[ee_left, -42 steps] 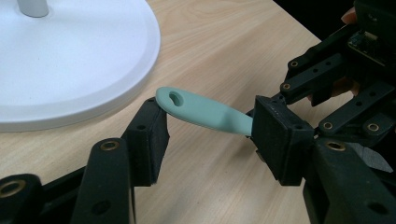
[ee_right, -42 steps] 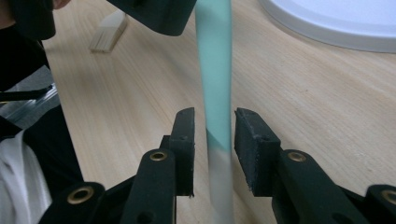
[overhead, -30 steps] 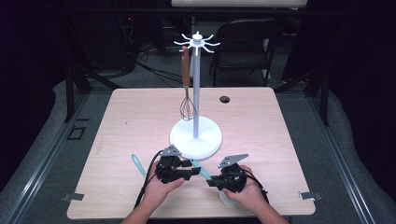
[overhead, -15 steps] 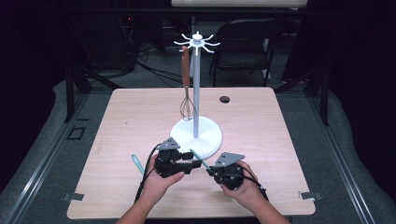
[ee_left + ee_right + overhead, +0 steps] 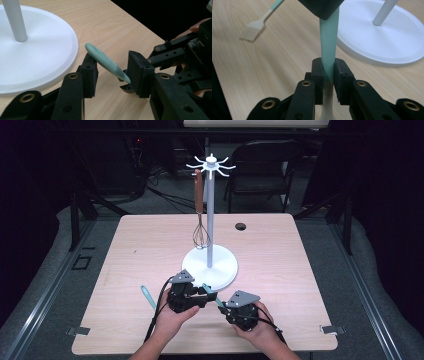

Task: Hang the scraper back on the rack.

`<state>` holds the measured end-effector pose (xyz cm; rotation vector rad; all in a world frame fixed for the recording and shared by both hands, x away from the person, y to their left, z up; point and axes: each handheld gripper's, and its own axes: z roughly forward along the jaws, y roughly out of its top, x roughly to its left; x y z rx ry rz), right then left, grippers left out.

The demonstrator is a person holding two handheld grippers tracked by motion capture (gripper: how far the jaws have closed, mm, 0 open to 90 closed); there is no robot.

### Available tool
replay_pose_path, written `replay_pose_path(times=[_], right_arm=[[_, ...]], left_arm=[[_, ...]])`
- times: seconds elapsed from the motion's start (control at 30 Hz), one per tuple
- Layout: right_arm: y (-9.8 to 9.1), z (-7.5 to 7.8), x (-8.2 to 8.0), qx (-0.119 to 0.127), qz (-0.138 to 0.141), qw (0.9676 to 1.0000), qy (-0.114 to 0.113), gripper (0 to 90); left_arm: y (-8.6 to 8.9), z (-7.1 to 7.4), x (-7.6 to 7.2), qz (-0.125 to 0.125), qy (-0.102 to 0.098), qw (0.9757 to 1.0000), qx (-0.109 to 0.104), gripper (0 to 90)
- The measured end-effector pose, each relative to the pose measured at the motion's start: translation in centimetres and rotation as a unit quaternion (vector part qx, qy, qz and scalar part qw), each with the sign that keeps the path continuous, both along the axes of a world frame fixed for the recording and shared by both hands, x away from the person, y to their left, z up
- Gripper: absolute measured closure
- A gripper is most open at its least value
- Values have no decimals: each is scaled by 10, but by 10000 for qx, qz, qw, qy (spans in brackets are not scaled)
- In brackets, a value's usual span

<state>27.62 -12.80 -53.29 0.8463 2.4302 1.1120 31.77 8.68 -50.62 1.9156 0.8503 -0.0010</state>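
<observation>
Right gripper view has its fingers (image 5: 323, 72) pinching the mint utensil handle (image 5: 329, 47), so the left gripper (image 5: 110, 75), fingers spread, should clamp before release.

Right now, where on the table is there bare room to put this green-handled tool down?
Free: the right side of the table, beyond the white stand base, and the far left corner. Crowded: the near middle, with left gripper, right gripper and brush.
</observation>
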Motion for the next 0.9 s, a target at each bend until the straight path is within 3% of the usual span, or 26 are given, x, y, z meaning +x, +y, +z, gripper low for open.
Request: replay_pose_path(times=[0.1,0.3,0.43,0.6,0.9], right_arm=[[-4,-2,2,218,-29,9997,144,765],[-17,-6,4,364,-54,9985,412,702],[-25,-6,4,540,-81,9966,618,793],[-23,-4,3,605,-125,9970,459,806],[-11,4,13,876,-320,9955,167,806]], left_arm=[[-2,0,0,-22,-36,10000,9,667],[-10,4,1,-47,-76,9999,-50,689],[-17,8,2,-68,-147,9999,-13,699],[-22,10,1,-78,-137,9998,-89,702],[-19,12,0,-151,-158,9998,-28,793]])
